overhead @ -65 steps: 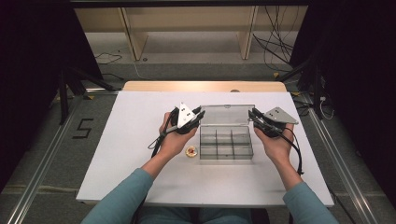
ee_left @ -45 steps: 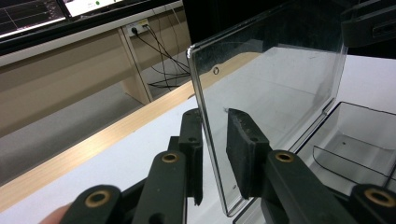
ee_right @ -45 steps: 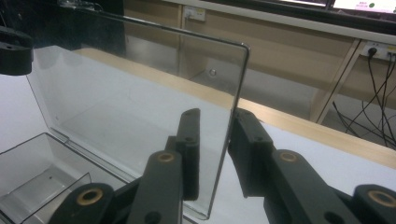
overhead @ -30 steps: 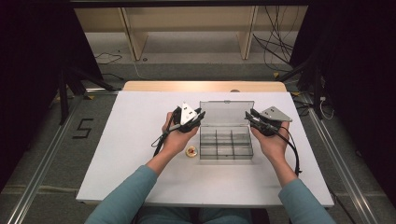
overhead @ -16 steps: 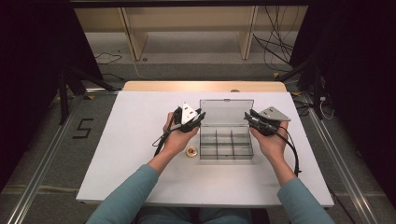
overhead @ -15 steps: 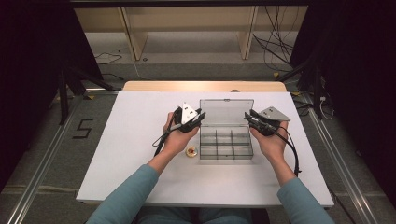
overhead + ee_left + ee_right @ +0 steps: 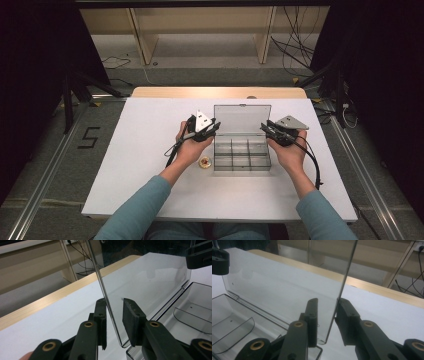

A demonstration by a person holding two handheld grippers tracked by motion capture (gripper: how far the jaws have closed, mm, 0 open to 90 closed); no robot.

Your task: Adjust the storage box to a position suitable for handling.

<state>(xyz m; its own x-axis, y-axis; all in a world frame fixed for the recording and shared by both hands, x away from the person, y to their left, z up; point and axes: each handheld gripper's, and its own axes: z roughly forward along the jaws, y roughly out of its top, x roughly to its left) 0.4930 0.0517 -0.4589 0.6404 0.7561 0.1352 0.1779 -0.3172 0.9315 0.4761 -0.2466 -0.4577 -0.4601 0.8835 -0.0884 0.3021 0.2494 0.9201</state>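
Observation:
A clear plastic compartment box [image 7: 242,154] sits mid-table with its lid [image 7: 242,119] standing up at the back. My left gripper [image 7: 216,126] straddles the lid's left edge. In the left gripper view, the lid [image 7: 150,282] rests against one pad of this gripper [image 7: 113,302], with a gap to the other pad. My right gripper [image 7: 265,127] straddles the lid's right edge. In the right gripper view, the lid [image 7: 287,285] lies against one pad of that gripper [image 7: 327,302] and stands clear of the other. Both are open.
A small round tan object [image 7: 204,162] lies on the white table [image 7: 140,150] just left of the box. A wooden strip [image 7: 165,92] runs along the table's far edge. Beyond it are shelf legs and cables.
Since the earliest frame the lid stands more upright and the right gripper has shifted slightly left toward it. Over the last second almost nothing has moved.

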